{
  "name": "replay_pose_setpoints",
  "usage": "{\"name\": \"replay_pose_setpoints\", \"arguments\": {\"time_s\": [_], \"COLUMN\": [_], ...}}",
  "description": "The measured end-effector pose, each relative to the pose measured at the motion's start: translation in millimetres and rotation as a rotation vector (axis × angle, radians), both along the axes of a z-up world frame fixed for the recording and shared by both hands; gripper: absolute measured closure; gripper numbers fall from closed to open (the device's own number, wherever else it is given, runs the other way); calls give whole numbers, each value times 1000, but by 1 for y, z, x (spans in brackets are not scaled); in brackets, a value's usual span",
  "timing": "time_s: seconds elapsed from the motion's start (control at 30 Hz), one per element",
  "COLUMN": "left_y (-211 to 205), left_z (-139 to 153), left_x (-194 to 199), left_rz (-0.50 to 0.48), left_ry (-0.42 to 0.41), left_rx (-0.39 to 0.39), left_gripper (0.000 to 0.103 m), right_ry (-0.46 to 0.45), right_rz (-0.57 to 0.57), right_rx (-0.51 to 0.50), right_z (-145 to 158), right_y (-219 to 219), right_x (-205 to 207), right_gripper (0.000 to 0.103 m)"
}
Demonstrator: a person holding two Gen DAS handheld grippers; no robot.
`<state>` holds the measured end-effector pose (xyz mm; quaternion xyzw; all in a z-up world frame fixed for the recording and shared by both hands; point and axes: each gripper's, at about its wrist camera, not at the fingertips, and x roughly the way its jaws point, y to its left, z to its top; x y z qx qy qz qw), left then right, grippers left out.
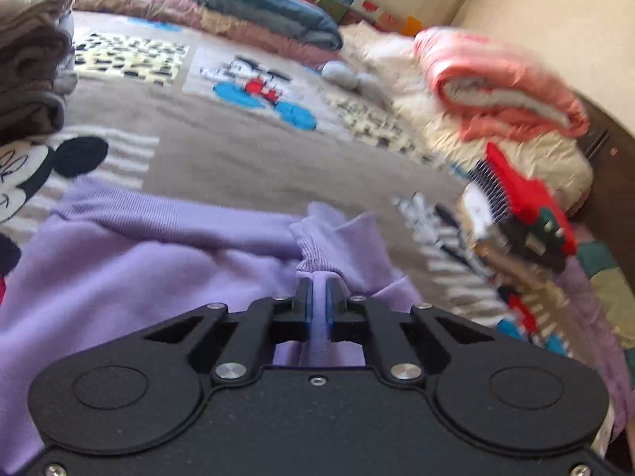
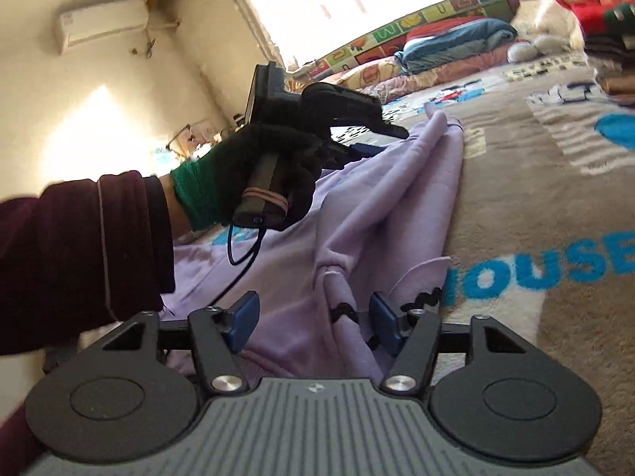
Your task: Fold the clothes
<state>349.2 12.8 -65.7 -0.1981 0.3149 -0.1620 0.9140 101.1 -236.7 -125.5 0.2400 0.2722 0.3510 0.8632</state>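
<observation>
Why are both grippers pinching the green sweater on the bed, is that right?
Not quite. The sweater is purple, not green. The left wrist view shows the left gripper shut on a purple fold. In the right wrist view the right gripper has purple cloth between its pads, but they are apart and not yet pinching.

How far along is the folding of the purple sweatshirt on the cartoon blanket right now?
Early. Done: a stack of folded grey clothes sits aside on the cartoon-print blanket. In hand: the left gripper is shut on a fold of the lilac purple sweatshirt; the right gripper straddles another bunched fold, pads not pressing. Left: the sweatshirt is still rumpled, with no neat fold made.
</observation>
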Motion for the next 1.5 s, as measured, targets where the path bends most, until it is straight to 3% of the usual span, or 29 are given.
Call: {"name": "replay_pose_setpoints", "arguments": {"time_s": [0.03, 0.1, 0.43, 0.57, 0.63, 0.67, 0.73, 0.8, 0.93, 1.03, 1.17, 1.23, 1.37, 1.5], "left_y": [1, -3, 5, -1, -6, -8, -13, -20, -55, -78, -103, -105, -109, -108], "left_z": [2, -2, -6, -7, -1, 3, 14, 23, 25, 12, -26, -25, -13, -7], "left_x": [-1, 6, 6, 9, 4, 0, -15, -36, -84, -113, -83, -77, -73, -43], "left_rz": [0, 14, 90, 97, 101, 113, 132, 74, -234, -367, -348, -310, -291, -219], "left_ry": [-11, 20, 32, 53, 34, 12, -57, -119, -163, -172, -70, -56, -85, -73], "left_rx": [-9, 64, 61, 118, 190, 235, 325, 373, 467, 544, 661, 628, 644, 606], "left_gripper": [99, 99, 99, 97, 90, 80, 77, 77, 78, 83, 84, 84, 84, 84], "right_ry": [38, 107, 202, 243, 256, 262, 278, 292, 308, 316, 319, 321, 328, 326], "right_rz": [-15, -41, -69, -90, -100, -105, -115, -121, -124, -124, -122, -127, -135, -127], "right_rx": [45, 131, 243, 302, 323, 333, 358, 381, 410, 422, 421, 423, 427, 421], "right_z": [-5, -17, -31, -39, -41, -42, -44, -46, -48, -50, -49, -53, -52, -52], "right_y": [-6, -16, -22, -26, -26, -26, -26, -27, -28, -28, -28, -31, -32, -33], "right_x": [4, 9, 9, 11, 12, 12, 13, 14, 16, 19, 22, 18, 18, 15], "right_gripper": [69, 76, 84, 89, 90, 90, 90, 90, 90, 90, 89, 90, 90, 87]}}
